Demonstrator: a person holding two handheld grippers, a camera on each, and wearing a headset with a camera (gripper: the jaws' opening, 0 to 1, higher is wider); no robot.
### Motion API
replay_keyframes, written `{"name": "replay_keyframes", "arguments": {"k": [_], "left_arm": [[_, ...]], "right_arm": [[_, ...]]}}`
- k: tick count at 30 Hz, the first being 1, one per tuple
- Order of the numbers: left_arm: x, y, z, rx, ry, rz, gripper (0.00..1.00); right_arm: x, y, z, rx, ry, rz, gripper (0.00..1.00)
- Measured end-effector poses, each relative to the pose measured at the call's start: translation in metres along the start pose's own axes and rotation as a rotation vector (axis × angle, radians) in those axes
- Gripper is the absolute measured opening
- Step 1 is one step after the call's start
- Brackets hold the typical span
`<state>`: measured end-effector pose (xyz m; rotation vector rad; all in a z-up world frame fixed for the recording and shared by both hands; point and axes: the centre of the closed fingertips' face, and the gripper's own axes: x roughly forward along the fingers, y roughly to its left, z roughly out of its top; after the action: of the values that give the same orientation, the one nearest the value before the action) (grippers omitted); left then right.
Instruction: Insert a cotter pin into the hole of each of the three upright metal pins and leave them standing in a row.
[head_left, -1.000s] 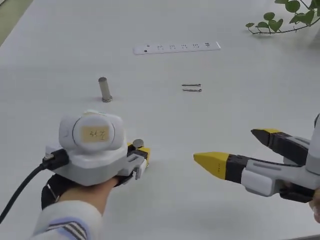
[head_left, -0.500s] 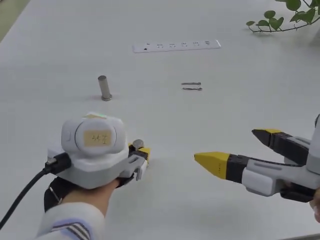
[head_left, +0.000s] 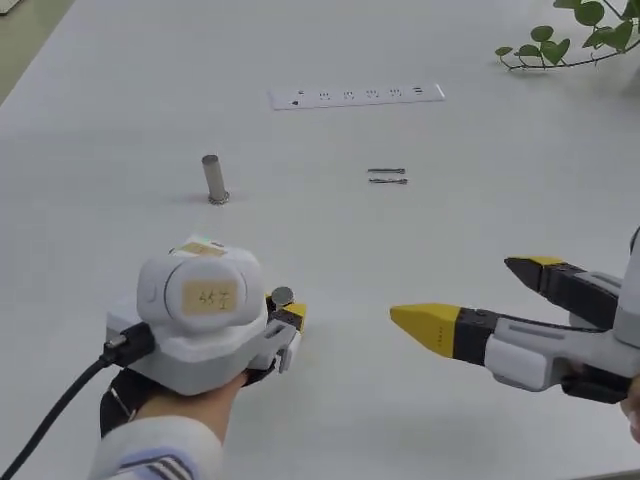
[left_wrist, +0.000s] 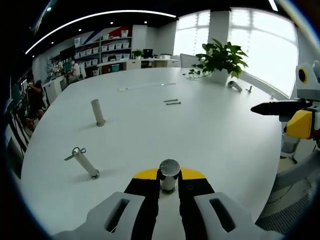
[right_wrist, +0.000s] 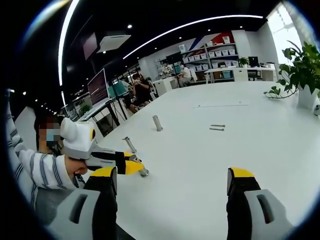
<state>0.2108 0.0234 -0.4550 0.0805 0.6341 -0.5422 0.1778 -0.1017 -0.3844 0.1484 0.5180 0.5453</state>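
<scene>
Left to right across the white table (head_left: 330, 260).

(a) Lying pin (left_wrist: 85, 162): in the left gripper view it lies on the table at the far left, with its flanged end toward you. A fitted cotter pin (left_wrist: 75, 151) shows at its other end. The right gripper view shows the same pin (right_wrist: 130, 144) just beyond your left gripper.

(b) Standing pin (head_left: 213, 180): it is upright on its flange, alone, and well apart from both grippers.

(c) Left gripper (head_left: 286, 314): you hold it low over the near table, and its yellow-tipped jaws are pressed against the shank of the gripped pin (left_wrist: 169, 174). The pin's round end face sits between the tips. Whether its lower end touches the table cannot be told.

(d) Power strip (head_left: 355, 96): it lies flat near the far edge.

(e) Loose cotter pins (head_left: 386, 176): two lie side by side, parallel and nearly touching, at mid-table between the grippers and the strip. Nothing grips them.

(f) Right gripper (head_left: 458, 290): you hold it above the near right of the table, pointing left. Its jaws are spread wide with nothing between them, and its own view shows bare table between the tips.

(g) Plant (head_left: 570, 35): its leafy stems trail onto the far right corner.
</scene>
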Motion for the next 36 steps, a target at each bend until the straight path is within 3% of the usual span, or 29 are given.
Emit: {"name": "replay_keyframes", "arguments": {"k": [12,15,17,22,26,30,36], "left_arm": [[-0.009,0.001,0.001,-0.034,0.003,-0.035,0.11],[-0.016,0.000,0.006,0.003,-0.013,-0.068,0.14],[-0.023,-0.001,0.012,0.045,-0.036,-0.100,0.18],[-0.043,0.005,0.027,0.075,-0.087,-0.160,0.35],[-0.061,0.012,0.037,0.066,-0.129,-0.194,0.48],[-0.074,0.019,0.040,0.074,-0.160,-0.206,0.63],[-0.084,0.027,0.035,0.061,-0.158,-0.218,0.79]], "right_arm": [[-0.001,0.000,0.000,0.002,0.001,-0.005,0.92],[-0.002,0.000,0.001,-0.001,0.001,-0.004,0.92],[-0.002,0.000,0.002,-0.002,0.000,-0.004,0.92],[-0.003,0.000,0.002,-0.006,0.001,-0.007,0.92],[-0.003,-0.004,0.002,0.000,0.000,-0.028,0.95],[-0.004,-0.006,0.000,0.014,0.009,-0.032,0.96],[-0.004,-0.007,-0.003,0.017,0.027,-0.034,0.98]]}}
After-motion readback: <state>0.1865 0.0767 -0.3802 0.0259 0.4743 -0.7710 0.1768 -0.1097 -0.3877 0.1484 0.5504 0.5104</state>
